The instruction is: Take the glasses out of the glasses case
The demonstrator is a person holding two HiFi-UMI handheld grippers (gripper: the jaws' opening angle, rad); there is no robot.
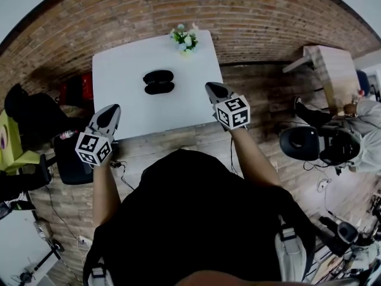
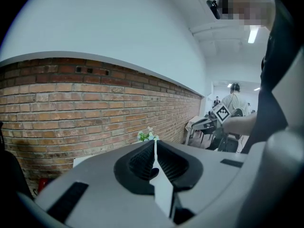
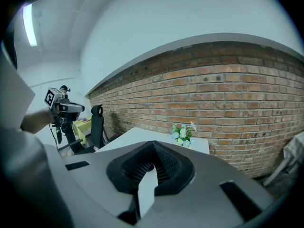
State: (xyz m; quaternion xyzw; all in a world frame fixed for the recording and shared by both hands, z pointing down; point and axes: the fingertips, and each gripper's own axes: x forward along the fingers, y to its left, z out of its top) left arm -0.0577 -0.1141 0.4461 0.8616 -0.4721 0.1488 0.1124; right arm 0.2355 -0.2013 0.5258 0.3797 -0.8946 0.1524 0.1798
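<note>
Glasses case [image 1: 159,82]: dark, mid-table [image 1: 119,70], possibly lying open; glasses not discernible. Likely a light, rigid shell with fragile contents, best lifted by the bridge. Left gripper [image 1: 111,111], right gripper [image 1: 213,88]: jaws together, empty, near the table's front edge.

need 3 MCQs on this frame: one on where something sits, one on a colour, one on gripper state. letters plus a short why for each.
1. Where are the flowers?
A. at the far edge of the table, toward the brick wall
B. on the floor
C. between a gripper's jaws

2. What colour is the glasses case?
A. white
B. black
C. red

3. How do the left gripper and right gripper stand?
A. both wide open
B. left shut on the case
C. both shut, holding nothing

Answers:
1 A: the head view shows them at the table's far edge, on the wall side.
2 B: it reads dark against the white tabletop.
3 C: each gripper view shows its jaws meeting at the tips with nothing between them.
</note>
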